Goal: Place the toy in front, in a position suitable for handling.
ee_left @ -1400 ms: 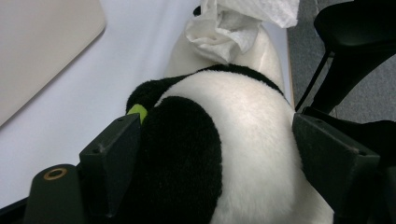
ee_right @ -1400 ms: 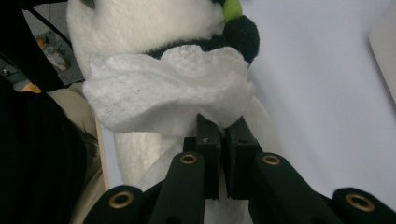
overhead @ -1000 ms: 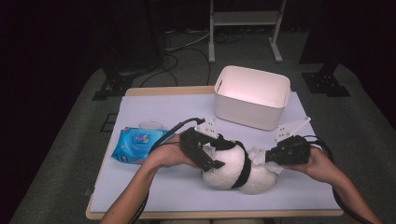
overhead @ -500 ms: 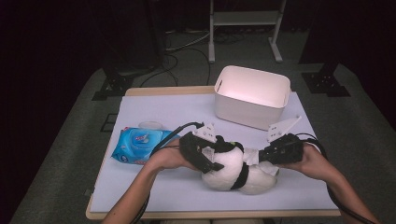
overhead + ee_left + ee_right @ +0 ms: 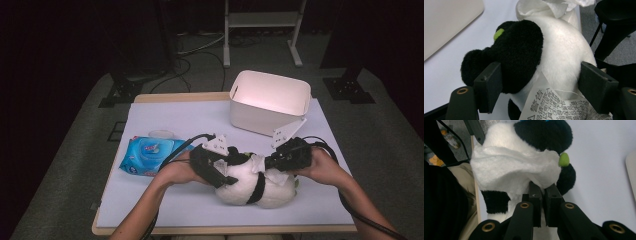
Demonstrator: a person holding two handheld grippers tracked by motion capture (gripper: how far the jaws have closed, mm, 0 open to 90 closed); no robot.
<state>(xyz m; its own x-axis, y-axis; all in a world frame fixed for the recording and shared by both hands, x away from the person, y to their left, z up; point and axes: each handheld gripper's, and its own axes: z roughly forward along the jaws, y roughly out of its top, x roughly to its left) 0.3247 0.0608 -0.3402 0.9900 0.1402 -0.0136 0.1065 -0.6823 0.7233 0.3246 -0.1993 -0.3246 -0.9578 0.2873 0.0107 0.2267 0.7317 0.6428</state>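
Two bare forearms with no sleeves, left gripper (image 5: pixel 216 162) black and chunky, right gripper (image 5: pixel 280 159) black too, grey three-cornered plate on top of each, thick black cables trailing back, flat square black pads (image 5: pixel 489 86), brass-ringed screw holes (image 5: pixel 524 205)

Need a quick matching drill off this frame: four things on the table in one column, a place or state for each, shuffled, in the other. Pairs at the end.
Things
1. plush panda
2. wipes pack
3. white bin
4. white wipe

Places or states
A. blue, lying flat at the table's left side
B. pinched in the shut right gripper, draped over the toy
C. standing at the table's far right, nothing visible inside
D. lying at the near edge, between the left gripper's jaws

Pairs: 1-D, 2-A, 3-C, 4-B
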